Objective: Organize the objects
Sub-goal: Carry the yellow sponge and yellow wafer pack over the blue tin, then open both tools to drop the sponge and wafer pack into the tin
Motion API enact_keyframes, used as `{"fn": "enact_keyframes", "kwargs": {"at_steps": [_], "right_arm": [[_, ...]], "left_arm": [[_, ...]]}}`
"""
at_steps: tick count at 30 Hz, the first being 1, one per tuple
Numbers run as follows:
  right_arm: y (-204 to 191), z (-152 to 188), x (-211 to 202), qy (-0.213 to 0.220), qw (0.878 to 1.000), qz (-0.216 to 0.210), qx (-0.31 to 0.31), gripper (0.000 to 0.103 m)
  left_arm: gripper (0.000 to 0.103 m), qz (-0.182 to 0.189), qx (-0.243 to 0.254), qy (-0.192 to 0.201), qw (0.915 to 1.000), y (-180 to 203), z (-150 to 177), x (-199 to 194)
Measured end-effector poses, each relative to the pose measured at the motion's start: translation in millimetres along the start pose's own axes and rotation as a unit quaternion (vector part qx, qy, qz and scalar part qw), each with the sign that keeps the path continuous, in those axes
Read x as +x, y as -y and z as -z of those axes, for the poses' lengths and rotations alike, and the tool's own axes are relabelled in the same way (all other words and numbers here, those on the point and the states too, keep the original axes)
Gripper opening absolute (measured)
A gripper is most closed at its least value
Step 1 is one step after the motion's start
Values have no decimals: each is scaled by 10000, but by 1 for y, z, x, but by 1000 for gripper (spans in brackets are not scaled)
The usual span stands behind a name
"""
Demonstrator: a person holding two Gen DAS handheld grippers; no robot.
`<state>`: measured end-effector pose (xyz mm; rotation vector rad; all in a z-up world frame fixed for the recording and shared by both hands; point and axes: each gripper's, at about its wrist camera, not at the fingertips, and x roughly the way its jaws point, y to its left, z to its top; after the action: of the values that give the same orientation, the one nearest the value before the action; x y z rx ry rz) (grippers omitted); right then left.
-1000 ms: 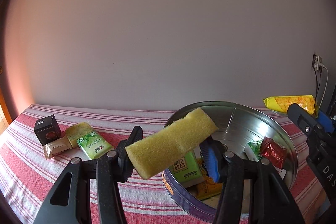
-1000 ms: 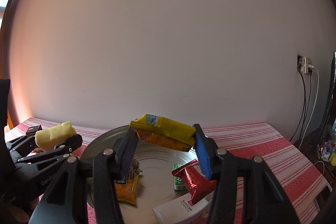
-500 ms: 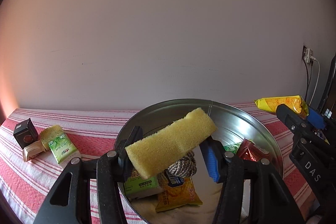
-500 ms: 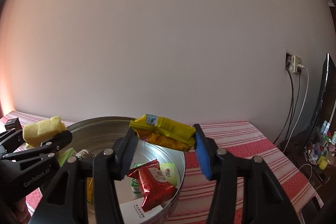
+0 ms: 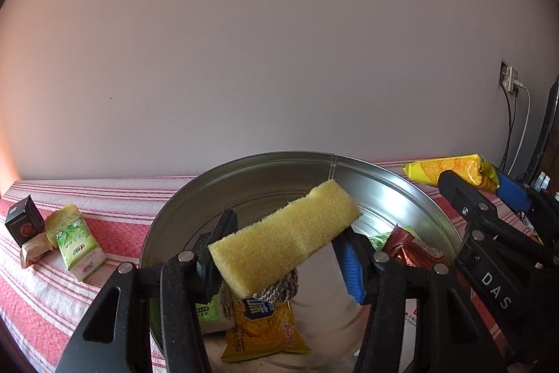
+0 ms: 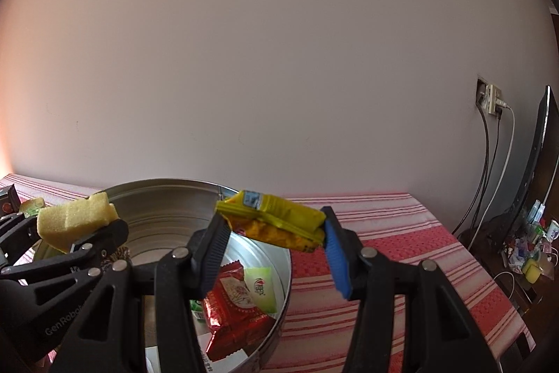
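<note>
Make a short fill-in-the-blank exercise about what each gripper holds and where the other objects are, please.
1. The left gripper is shut on a yellow ____.
2. The right gripper is shut on a ____ snack packet.
3. The red packet lies inside the round metal ____.
4. The small black box stands on the ____ tablecloth.

Missing words: sponge; yellow; tin; striped

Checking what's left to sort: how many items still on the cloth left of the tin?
3, clustered at the cloth's left edge: black box, small beige packet in front of it, green packet beside them toward the tin. More may lie out of frame.
</note>
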<state>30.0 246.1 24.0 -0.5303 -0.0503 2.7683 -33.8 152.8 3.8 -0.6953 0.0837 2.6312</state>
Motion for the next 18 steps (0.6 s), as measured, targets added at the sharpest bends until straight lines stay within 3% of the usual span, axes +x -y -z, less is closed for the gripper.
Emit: {"fn": "enact_keyframes", "kwargs": {"at_steps": [7, 18], "right_arm": [[-2, 5, 5, -88, 9999, 7, -65, 53], [2, 7, 9, -224, 9996, -140, 87, 53]], "left_arm": [[57, -194, 301, -98, 9993, 10, 3, 5], [56, -344, 320, -317, 9984, 16, 6, 11]]}}
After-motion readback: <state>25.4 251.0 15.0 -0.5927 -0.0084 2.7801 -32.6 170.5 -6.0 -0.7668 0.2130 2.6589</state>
